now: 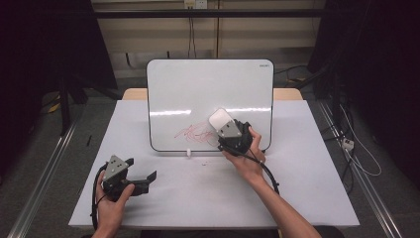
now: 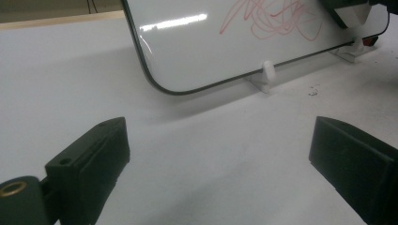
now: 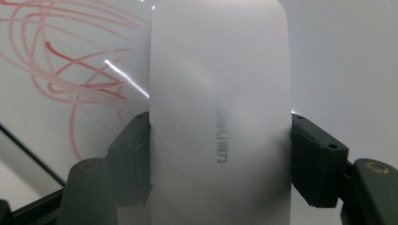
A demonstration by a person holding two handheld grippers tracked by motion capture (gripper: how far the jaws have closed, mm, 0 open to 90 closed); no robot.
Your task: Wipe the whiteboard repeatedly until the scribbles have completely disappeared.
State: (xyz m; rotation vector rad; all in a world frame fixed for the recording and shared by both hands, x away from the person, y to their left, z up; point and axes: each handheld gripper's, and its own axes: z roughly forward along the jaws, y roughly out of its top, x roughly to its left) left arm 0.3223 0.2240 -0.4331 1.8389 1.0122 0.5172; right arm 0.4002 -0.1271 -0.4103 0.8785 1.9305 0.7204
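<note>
The right hand-held gripper (image 1: 224,124) is pinching a white eraser (image 3: 220,112) seemingly against the whiteboard (image 1: 198,89) beside red scribbles (image 1: 190,133), while the left hand-held gripper (image 1: 143,179) is resting spread on the counter (image 1: 198,193).

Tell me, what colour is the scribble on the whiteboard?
Red: the scribble shows best in the left gripper view.

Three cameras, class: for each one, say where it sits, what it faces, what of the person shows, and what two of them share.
High view: above the person's side, looking down on the table; both forearms, left gripper and right gripper.
Left gripper view: on the left gripper, looking across to the whiteboard; open jaws.
Right gripper view: on the right gripper, facing the board; jaws clamp a white eraser.
Shared: red scribble.
</note>
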